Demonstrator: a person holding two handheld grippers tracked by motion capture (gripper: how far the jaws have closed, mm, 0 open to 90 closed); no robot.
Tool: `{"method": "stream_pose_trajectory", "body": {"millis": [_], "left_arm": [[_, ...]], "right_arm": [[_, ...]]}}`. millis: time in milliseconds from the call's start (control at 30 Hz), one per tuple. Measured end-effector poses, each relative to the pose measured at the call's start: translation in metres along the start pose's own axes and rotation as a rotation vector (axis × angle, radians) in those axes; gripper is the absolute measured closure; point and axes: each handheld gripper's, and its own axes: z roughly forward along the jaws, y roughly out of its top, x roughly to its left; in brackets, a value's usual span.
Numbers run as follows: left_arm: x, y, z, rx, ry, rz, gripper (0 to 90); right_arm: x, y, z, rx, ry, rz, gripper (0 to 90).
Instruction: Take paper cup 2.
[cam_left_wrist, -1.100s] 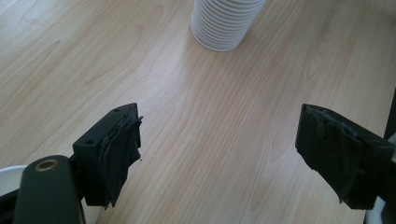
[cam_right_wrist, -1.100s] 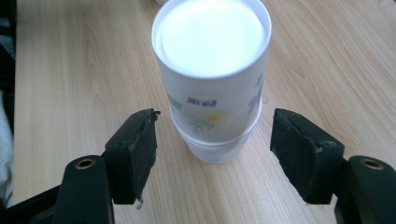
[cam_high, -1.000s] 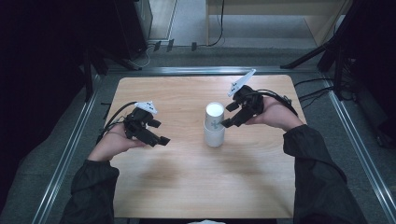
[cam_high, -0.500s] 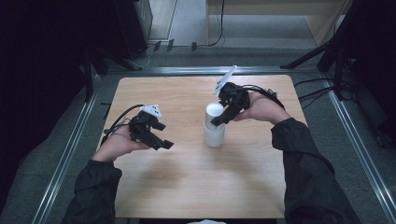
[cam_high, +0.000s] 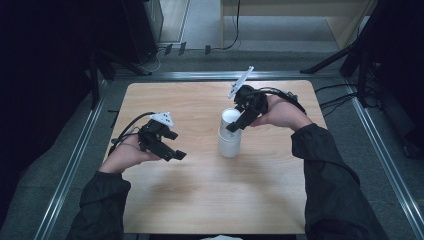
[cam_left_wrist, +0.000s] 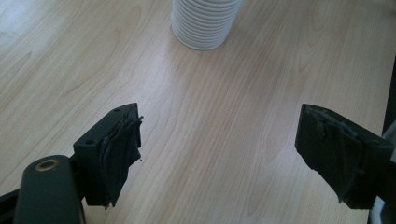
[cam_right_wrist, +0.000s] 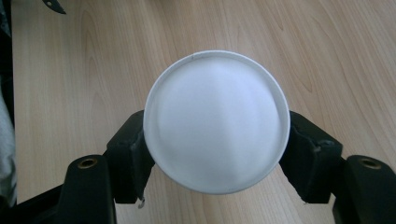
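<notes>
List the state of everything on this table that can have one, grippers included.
White stack of upside-down paper cups: upright on the wooden table, its top cup gripped.
Right gripper: jaws have just been closing, pads now against both sides of the top cup.
Left gripper: jaws wide open, nothing between them, apart from the stack.

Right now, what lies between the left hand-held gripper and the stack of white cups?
Nothing: the high view shows bare wooden table between the left hand-held gripper and the stack of white cups.
</notes>
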Motion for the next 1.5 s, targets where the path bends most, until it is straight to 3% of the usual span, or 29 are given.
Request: {"method": "stream_pose_trajectory", "body": {"millis": [533, 767, 833, 933, 1033, 1167, 1267, 1500], "left_arm": [[0.000, -0.001, -0.005, -0.040, 0.007, 0.000, 14.5], [0.000, 0.000, -0.006, -0.058, 0.004, 0.000, 14.5], [-0.001, 0.000, -0.007, -0.063, 0.005, 0.000, 14.5], [-0.001, 0.000, -0.008, -0.070, -0.001, 0.000, 14.5], [-0.002, 0.001, -0.007, -0.071, -0.002, 0.002, 14.5], [-0.002, 0.002, -0.007, -0.073, -0.006, 0.003, 14.5], [-0.003, 0.003, -0.007, -0.078, -0.015, 0.001, 14.5], [-0.007, 0.004, -0.005, -0.078, -0.015, 0.019, 14.5]], "right_arm": [[0.010, 0.019, -0.040, -0.003, -0.027, -0.009, 33.6], [0.020, 0.027, -0.070, -0.033, -0.053, -0.029, 33.8], [0.029, 0.025, -0.082, -0.030, -0.070, -0.053, 34.0], [0.037, 0.018, -0.087, -0.019, -0.066, -0.045, 34.1], [0.044, 0.009, -0.089, -0.026, -0.049, -0.039, 34.2], [0.052, -0.002, -0.089, -0.082, -0.022, -0.057, 34.2], [0.064, -0.014, -0.076, -0.070, -0.027, -0.097, 34.3], [0.074, -0.036, -0.048, -0.108, 0.014, -0.080, 34.4]]}}
